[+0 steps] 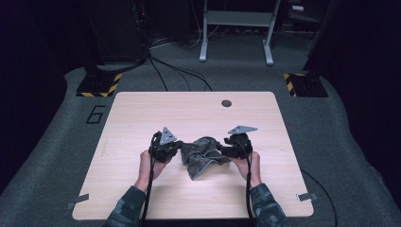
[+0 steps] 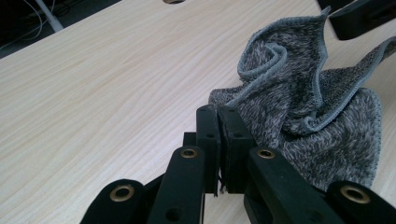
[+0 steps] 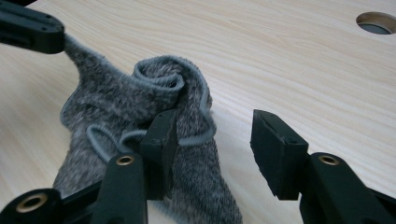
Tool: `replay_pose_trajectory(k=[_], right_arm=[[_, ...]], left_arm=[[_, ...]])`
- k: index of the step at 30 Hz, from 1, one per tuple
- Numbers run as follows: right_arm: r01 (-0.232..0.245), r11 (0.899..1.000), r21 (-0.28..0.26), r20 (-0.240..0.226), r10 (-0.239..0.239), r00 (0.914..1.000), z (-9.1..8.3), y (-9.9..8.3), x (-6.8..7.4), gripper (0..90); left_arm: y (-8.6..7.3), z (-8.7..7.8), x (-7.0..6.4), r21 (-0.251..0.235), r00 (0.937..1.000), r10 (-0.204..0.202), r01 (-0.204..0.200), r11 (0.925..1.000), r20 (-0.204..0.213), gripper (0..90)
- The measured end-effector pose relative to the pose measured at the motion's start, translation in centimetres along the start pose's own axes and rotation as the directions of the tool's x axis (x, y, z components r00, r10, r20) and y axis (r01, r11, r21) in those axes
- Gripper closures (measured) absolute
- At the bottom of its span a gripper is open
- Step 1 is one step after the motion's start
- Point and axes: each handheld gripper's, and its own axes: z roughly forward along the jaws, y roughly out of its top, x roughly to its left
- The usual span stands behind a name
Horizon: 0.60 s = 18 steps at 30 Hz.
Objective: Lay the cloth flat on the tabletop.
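A crumpled grey cloth (image 1: 201, 155) lies at the middle of the light wooden table (image 1: 142, 113), between both grippers. My left gripper (image 1: 178, 150) sits at the cloth's left edge. In the left gripper view its jaws (image 2: 218, 109) are shut, with the cloth (image 2: 299, 93) meeting their tips. My right gripper (image 1: 223, 151) is at the cloth's right side and stands open (image 3: 215, 126). Its left finger (image 3: 161, 140) presses against the bunched cloth (image 3: 116, 107), and its right finger (image 3: 275, 149) is over bare wood. A cloth corner rises toward the left gripper (image 3: 28, 30).
A round cable hole (image 1: 226, 103) is in the table near its far edge. Grey tape tabs (image 1: 306, 196) mark the front corners. On the floor behind are cables (image 1: 179, 71), a white frame's legs (image 1: 204, 42) and yellow-black striped bases (image 1: 99, 85).
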Motion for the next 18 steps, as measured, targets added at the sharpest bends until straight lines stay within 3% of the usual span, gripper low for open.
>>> replay_pose_trajectory(k=[3,6,9,18], right_arm=[[0.005,1.000,0.024,0.000,-0.005,1.0000,0.9,0.4,-0.1,58.0],[0.014,0.999,0.037,0.008,-0.014,0.9999,1.5,0.6,-0.2,74.5],[0.023,0.999,0.031,0.009,-0.023,0.9997,1.3,0.5,-0.3,84.5],[0.024,1.000,-0.005,0.035,-0.023,0.9991,-1.1,0.3,-0.9,88.4]], left_arm=[[-0.1,0.0,0.0,-0.006,1.0000,-0.004,0.004,1.0000,-0.006,87.2],[-0.3,0.0,0.1,-0.005,1.0000,-0.003,0.003,1.0000,-0.005,87.2],[-0.5,-0.2,0.3,0.003,0.9999,-0.011,0.011,0.9999,-0.004,87.3],[-0.9,-0.8,0.9,0.003,0.9994,-0.026,0.026,0.9997,-0.024,87.7]])
